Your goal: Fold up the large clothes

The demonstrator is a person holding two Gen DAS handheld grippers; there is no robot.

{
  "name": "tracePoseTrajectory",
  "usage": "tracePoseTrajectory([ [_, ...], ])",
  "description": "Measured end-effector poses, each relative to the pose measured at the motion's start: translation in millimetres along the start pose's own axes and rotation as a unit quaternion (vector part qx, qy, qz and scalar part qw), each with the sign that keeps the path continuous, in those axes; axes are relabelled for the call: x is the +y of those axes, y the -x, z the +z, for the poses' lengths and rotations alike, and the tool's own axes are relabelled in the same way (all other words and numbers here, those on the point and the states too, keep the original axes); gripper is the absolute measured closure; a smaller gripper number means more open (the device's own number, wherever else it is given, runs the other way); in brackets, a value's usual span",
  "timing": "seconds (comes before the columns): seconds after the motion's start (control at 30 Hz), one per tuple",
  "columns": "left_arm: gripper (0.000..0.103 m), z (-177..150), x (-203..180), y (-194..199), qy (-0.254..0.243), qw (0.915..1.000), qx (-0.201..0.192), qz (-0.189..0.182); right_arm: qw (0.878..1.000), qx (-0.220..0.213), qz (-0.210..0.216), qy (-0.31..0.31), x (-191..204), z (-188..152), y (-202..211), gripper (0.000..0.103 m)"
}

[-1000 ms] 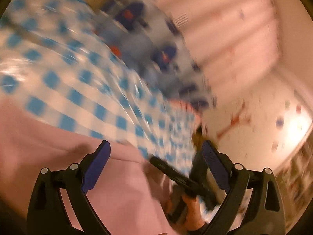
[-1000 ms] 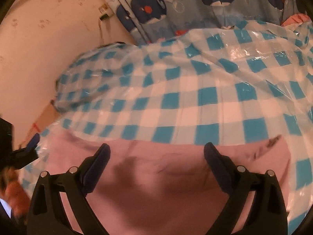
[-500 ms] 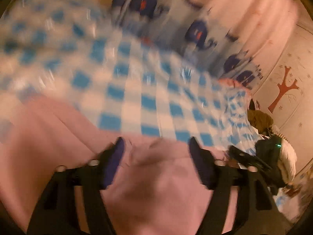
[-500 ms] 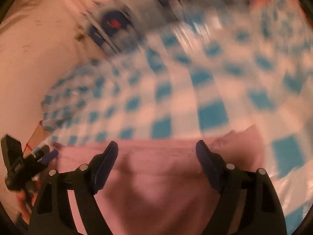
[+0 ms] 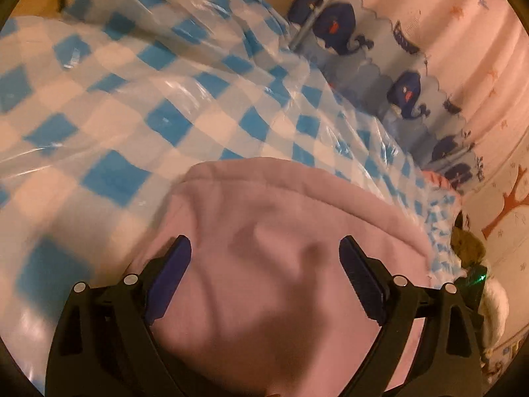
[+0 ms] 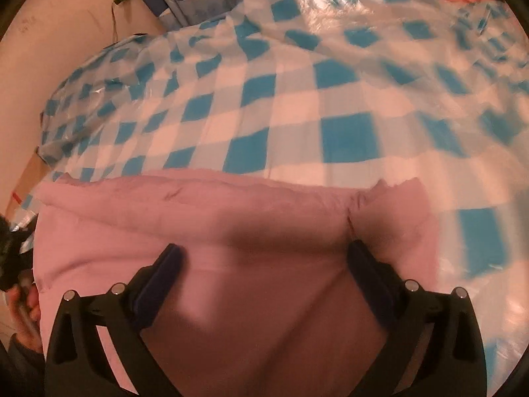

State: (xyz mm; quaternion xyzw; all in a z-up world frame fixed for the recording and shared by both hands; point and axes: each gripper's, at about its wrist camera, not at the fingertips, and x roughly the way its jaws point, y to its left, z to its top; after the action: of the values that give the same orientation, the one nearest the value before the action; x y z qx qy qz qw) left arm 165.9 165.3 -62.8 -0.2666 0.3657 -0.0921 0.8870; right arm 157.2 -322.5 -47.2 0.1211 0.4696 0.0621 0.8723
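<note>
A pink garment [image 5: 271, 258] lies on a blue-and-white checked plastic sheet [image 5: 139, 106]. In the left wrist view my left gripper [image 5: 264, 248] is open, its jaws wide apart just above the garment's rounded folded end. In the right wrist view the same pink garment [image 6: 211, 218] spreads across the lower frame with a folded top edge. My right gripper [image 6: 264, 254] is open over it, the right finger [image 6: 363, 264] close to a seam by the garment's right corner. Nothing is held.
The checked sheet [image 6: 297, 99] covers a bed-like surface. A whale-print curtain [image 5: 396, 76] and pink wall stand behind. A cardboard box [image 6: 23, 178] sits at the left edge. The other hand-held gripper [image 6: 13, 251] shows at far left.
Both grippers have swung over the garment and settled. The left view now shows the garment's rounded end between its jaws; the right gripper sits lower over the folded edge.
</note>
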Motion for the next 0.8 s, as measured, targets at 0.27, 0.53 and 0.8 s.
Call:
tracePoseTrajectory([
  [0.27, 0.015, -78.3, -18.2, 98.1, -0.123, 0.9922, 0.008, 0.017, 0.997, -0.005, -0.033, 0.07, 10.3, -87.9, 64.9, 0.007],
  [0.53, 0.015, -105.2, -14.2, 108.2, -0.152, 0.9861, 0.026, 0.061, 0.999, 0.016, -0.007, 0.034, 9.3, -86.3, 83.1, 0.006],
  [0.8, 0.015, -128.8, 47.0, 185.1, -0.032, 0.998, 0.016, 0.053, 0.98, -0.032, 0.123, -0.156, -84.5, -170.8, 176.7, 0.006],
])
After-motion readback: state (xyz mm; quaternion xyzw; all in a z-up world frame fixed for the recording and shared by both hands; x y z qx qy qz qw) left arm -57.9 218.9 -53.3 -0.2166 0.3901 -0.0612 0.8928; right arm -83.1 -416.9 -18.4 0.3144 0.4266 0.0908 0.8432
